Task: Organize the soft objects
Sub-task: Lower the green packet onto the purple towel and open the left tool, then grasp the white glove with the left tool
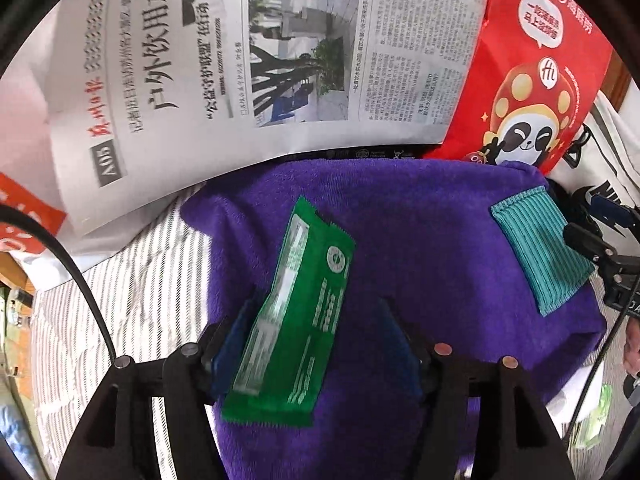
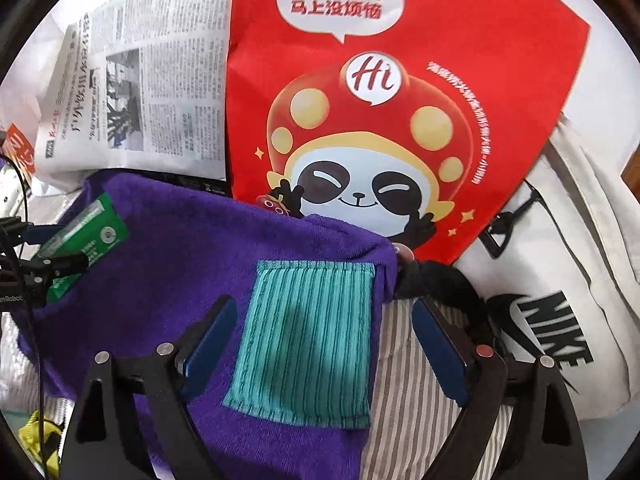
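Seemingly midway, my left claw (image 1: 320, 344) gapes around the green packet (image 1: 298, 312) low centre, my right claw (image 2: 324, 344) wide over the teal cloth (image 2: 308, 344), both on the purple towel (image 1: 420, 240), neither gripped.

The setting is a home, probably a bedroom. A grey-and-white striped bedsheet (image 1: 132, 292) carries a folded newspaper (image 1: 224, 60), a red panda-print bag (image 2: 400, 100) and a white canvas Nike tote (image 2: 560, 300).

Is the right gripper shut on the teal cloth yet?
No, open. The right gripper has its jaws spread either side of the teal cloth, which lies flat on the purple towel.
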